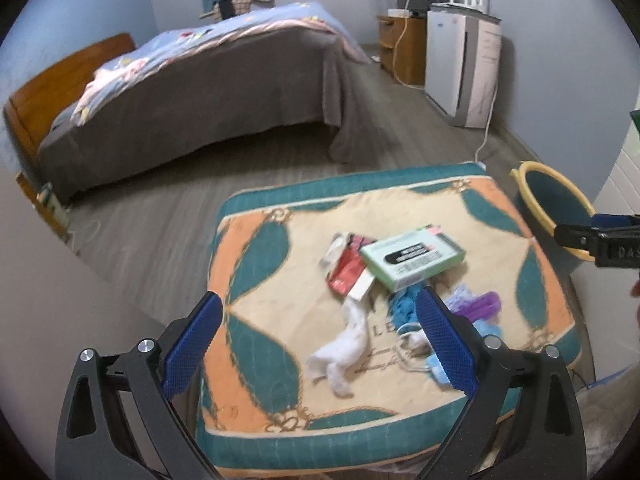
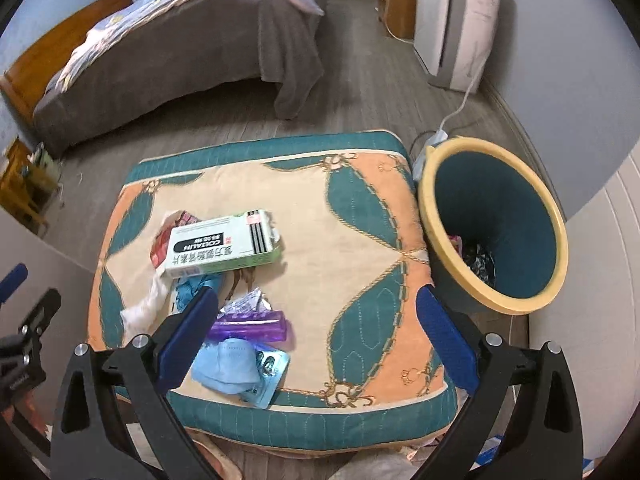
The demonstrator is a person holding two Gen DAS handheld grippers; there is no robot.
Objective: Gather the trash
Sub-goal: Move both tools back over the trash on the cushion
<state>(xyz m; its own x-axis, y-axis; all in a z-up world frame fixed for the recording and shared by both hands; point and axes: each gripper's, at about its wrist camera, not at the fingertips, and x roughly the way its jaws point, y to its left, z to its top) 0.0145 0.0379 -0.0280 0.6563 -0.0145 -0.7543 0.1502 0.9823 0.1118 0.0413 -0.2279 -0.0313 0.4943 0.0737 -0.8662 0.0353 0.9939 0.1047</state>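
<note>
Hovering over cushion w/ trash, both claws spread wide, empty: left claw, right claw.

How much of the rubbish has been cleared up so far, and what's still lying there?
Some scraps already lie at the bottom of the bin. Nothing is in hand: the left tool and right tool are both open and empty. Left on the cushion: the green box, white tissue, purple case and blue mask.

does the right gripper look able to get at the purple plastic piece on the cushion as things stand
Probably yes. The right gripper has its jaws wide open and empty, and the purple plastic piece lies on top of the cushion just ahead of them, uncovered. A clear wrapper and blue mask crowd it.
</note>
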